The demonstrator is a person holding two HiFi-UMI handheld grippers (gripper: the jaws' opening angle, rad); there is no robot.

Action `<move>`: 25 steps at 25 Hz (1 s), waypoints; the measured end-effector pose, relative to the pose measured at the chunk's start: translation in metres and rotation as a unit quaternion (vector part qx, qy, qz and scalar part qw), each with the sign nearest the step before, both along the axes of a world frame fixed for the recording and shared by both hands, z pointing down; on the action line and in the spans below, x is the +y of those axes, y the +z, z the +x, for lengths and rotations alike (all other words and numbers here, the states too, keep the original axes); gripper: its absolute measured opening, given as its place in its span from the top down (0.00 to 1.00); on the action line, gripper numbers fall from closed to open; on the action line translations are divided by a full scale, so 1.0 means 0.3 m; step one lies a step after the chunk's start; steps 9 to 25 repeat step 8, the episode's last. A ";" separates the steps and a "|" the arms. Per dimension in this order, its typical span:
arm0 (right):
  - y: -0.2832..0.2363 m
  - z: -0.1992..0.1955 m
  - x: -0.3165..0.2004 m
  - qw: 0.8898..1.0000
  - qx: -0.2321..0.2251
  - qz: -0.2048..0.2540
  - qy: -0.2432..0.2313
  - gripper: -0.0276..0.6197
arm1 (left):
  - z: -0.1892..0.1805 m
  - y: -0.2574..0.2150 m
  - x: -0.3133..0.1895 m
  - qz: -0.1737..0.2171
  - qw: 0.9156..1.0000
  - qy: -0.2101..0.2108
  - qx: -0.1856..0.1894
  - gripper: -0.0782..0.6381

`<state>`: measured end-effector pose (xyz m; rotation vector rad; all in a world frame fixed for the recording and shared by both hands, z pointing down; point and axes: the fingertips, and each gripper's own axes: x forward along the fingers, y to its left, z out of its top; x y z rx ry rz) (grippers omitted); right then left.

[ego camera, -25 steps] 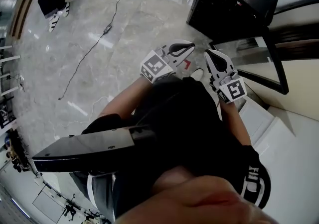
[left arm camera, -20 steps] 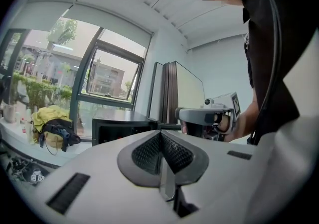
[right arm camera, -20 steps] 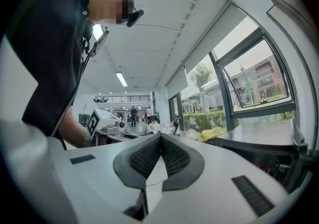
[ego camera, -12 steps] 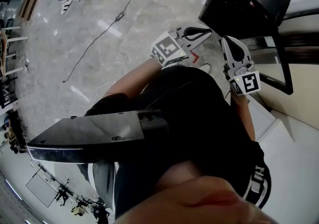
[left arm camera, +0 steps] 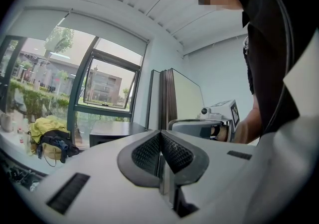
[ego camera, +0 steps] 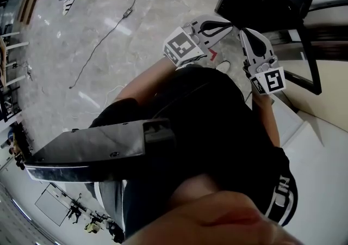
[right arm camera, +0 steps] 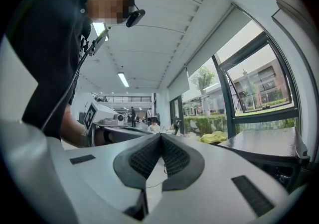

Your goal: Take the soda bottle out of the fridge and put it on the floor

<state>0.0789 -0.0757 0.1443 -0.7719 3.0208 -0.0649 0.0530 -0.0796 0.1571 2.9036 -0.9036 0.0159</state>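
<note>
Fingers [left arm camera: 147, 154] pressed together, empty, on left gripper [ego camera: 227, 24] and right gripper [ego camera: 246, 33]; both lifted since earlier.

Right gripper [right arm camera: 160, 135] jaws shut, ribbed pads meeting at the tips, nothing between them. Left gripper [right arm camera: 124, 131] just beside it at left, marker cube [right arm camera: 91, 114] facing camera, person's forearm [right arm camera: 75, 132] behind it. Black shirt [right arm camera: 55, 44] fills upper left. Window [right arm camera: 259, 88] at right, dark cabinet top [right arm camera: 264, 144] below it. Ceiling light strip [right arm camera: 122, 79] at centre.
</note>
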 end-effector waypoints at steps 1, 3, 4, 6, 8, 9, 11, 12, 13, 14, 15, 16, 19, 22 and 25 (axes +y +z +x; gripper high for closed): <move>0.002 0.002 0.001 1.000 0.002 0.000 0.000 0.94 | 0.001 -0.001 0.000 0.000 1.000 -0.001 0.002 0.88; 0.001 0.001 0.005 1.000 0.003 0.003 -0.002 0.94 | 0.003 -0.004 -0.002 0.000 1.000 -0.001 0.003 0.88; -0.005 -0.002 0.007 1.000 0.000 0.005 -0.004 0.94 | 0.004 -0.007 -0.002 0.001 1.000 -0.001 0.004 0.88; -0.014 -0.006 0.005 1.000 -0.004 0.007 -0.006 0.94 | 0.007 -0.012 -0.006 0.004 1.000 0.001 0.003 0.88; -0.016 -0.005 -0.003 1.000 -0.005 0.008 -0.005 0.94 | 0.011 -0.016 -0.013 0.006 1.000 0.003 0.002 0.88; -0.016 -0.005 -0.003 1.000 -0.005 0.008 -0.005 0.94 | 0.011 -0.016 -0.013 0.006 1.000 0.003 0.002 0.88; -0.016 -0.005 -0.003 1.000 -0.005 0.008 -0.005 0.94 | 0.011 -0.016 -0.013 0.006 1.000 0.003 0.002 0.88; -0.016 -0.005 -0.003 1.000 -0.005 0.008 -0.005 0.94 | 0.011 -0.016 -0.013 0.006 1.000 0.003 0.002 0.88; -0.016 -0.005 -0.003 1.000 -0.005 0.008 -0.005 0.94 | 0.011 -0.016 -0.013 0.006 1.000 0.003 0.002 0.88; -0.016 -0.005 -0.003 1.000 -0.005 0.008 -0.005 0.94 | 0.011 -0.016 -0.013 0.006 1.000 0.003 0.002 0.88; -0.016 -0.005 -0.003 1.000 -0.005 0.008 -0.005 0.94 | 0.011 -0.016 -0.013 0.006 1.000 0.003 0.002 0.88; -0.016 -0.005 -0.003 1.000 -0.005 0.008 -0.005 0.94 | 0.011 -0.016 -0.013 0.006 1.000 0.003 0.002 0.88; -0.016 -0.005 -0.003 1.000 -0.005 0.008 -0.005 0.94 | 0.011 -0.016 -0.013 0.006 1.000 0.003 0.002 0.88; -0.016 -0.005 -0.003 1.000 -0.005 0.008 -0.005 0.94 | 0.011 -0.016 -0.013 0.006 1.000 0.003 0.002 0.88; -0.016 -0.005 -0.003 1.000 -0.005 0.008 -0.005 0.94 | 0.011 -0.016 -0.013 0.006 1.000 0.003 0.002 0.88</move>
